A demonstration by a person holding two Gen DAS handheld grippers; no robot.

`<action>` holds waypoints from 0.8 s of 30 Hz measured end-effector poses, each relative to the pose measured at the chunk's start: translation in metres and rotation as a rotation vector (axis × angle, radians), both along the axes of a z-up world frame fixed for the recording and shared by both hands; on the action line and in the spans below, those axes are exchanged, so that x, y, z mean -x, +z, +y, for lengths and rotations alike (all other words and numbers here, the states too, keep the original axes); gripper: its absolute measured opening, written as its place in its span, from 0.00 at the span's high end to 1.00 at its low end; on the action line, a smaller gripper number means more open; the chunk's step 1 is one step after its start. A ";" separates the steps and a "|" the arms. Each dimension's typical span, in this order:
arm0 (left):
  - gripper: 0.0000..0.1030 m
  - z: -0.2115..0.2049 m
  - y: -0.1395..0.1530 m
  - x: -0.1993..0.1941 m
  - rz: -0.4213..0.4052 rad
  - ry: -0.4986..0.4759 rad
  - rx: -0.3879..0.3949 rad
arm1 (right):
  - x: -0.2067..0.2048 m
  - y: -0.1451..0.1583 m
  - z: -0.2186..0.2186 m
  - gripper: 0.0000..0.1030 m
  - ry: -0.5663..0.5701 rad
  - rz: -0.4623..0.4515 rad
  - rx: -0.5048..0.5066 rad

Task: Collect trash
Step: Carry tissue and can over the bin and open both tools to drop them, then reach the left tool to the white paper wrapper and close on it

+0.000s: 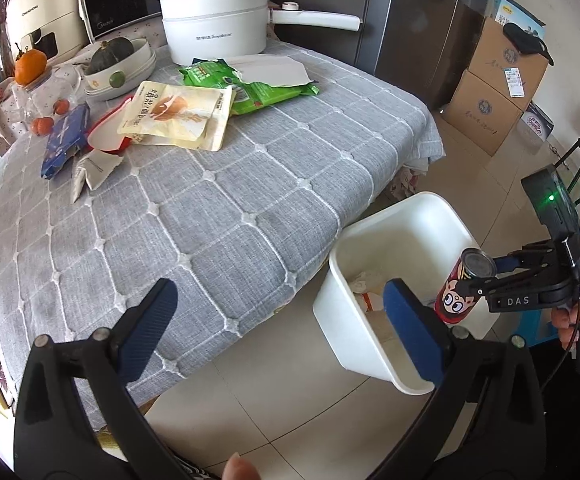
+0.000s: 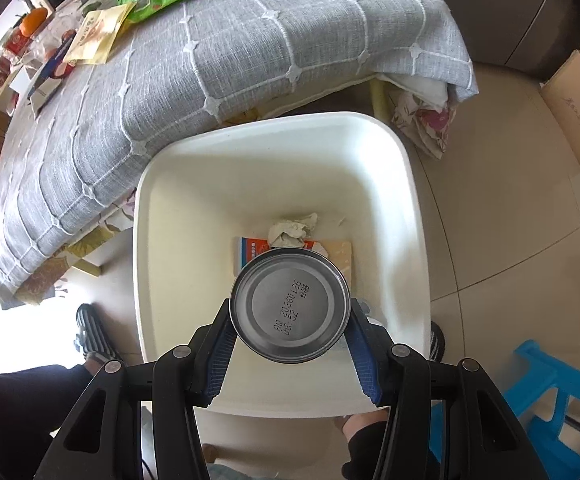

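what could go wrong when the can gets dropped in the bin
The right gripper holds the red can near the white bin's front rim rather than its centre, so on release it may clip the rim and bounce onto the tile floor. Any leftover liquid could also splash the crumpled tissue below.

Hand-held gripper [image 1: 282, 320]: black frame, blue ribbed pads [image 1: 146, 328], silver screws; other marked "DAS".

The white bin [image 2: 404, 184] stood open-mouthed beside the counter [image 1: 226, 200], whose near half lay bare; wrappers [image 1: 178, 114] crowded its far side.
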State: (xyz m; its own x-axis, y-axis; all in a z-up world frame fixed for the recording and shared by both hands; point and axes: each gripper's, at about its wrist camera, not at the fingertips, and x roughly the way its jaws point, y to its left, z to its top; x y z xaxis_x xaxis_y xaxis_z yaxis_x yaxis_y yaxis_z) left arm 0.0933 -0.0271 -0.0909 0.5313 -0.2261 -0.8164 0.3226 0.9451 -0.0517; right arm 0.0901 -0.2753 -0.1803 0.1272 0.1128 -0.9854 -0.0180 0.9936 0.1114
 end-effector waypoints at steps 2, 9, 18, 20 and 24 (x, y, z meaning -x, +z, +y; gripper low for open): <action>0.01 0.002 0.000 0.001 -0.005 0.004 -0.009 | -0.001 -0.003 0.005 0.48 0.007 0.004 0.007; 0.01 0.009 -0.003 0.001 0.003 0.020 -0.050 | -0.007 -0.007 0.015 0.47 0.022 0.012 0.011; 0.01 0.012 0.000 -0.001 0.002 0.032 -0.045 | -0.009 0.016 0.017 0.34 0.025 -0.062 -0.008; 0.01 0.013 0.001 -0.002 -0.001 0.034 -0.046 | -0.008 0.024 0.017 0.33 0.027 -0.086 0.003; 0.01 0.018 0.008 -0.004 -0.012 0.048 -0.033 | -0.007 0.046 0.019 0.32 0.033 -0.155 0.021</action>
State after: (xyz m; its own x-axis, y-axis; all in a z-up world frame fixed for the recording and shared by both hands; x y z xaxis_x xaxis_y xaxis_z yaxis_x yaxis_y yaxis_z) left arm 0.0970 -0.0092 -0.0832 0.5507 -0.1728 -0.8166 0.2768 0.9608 -0.0166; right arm 0.0975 -0.2566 -0.1342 0.2748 0.0986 -0.9564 -0.0657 0.9943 0.0836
